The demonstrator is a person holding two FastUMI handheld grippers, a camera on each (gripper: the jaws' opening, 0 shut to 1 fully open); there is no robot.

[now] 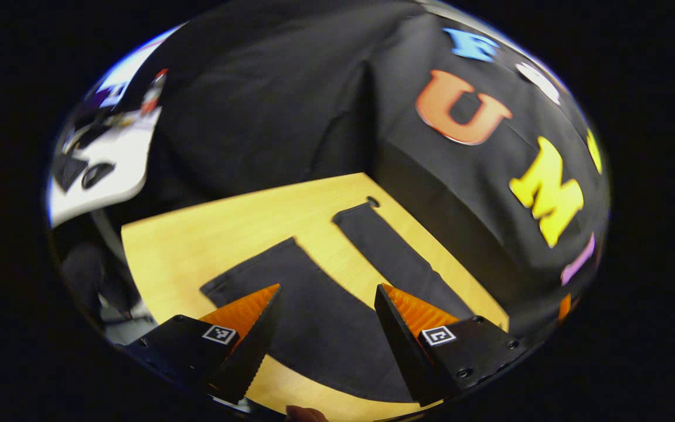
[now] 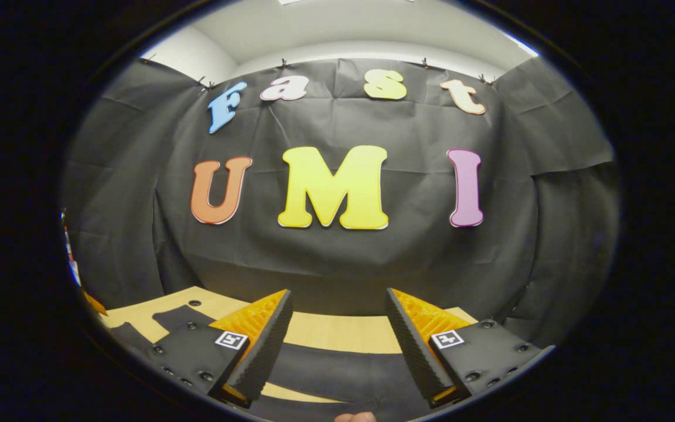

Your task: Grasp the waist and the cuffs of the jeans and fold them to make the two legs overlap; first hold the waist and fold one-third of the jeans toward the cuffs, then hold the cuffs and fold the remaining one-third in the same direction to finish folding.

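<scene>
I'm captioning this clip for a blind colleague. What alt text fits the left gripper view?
Dark jeans lie flat on a wooden table, legs spread apart and pointing away. The left hand-held gripper hovers open above them, holding nothing. Black cloth forms the booth wall behind.

In the left gripper view, the dark jeans [image 1: 326, 328] are lying spread on the wooden table [image 1: 220, 234], but their waist end is running out of sight at the lower edge, behind the left gripper [image 1: 329, 290] fingers, so the waistband itself is not showing. The objects on the white surface [image 1: 109, 170] at the far left are smearing into blur, too indistinct to name. A fingertip [image 1: 305, 414] is being cut off by the bottom edge.

In the right gripper view, the right gripper [image 2: 337, 296] is hiding part of the jeans [image 2: 343, 366], and whether that strip is leg or waist is impossible to tell.
</scene>
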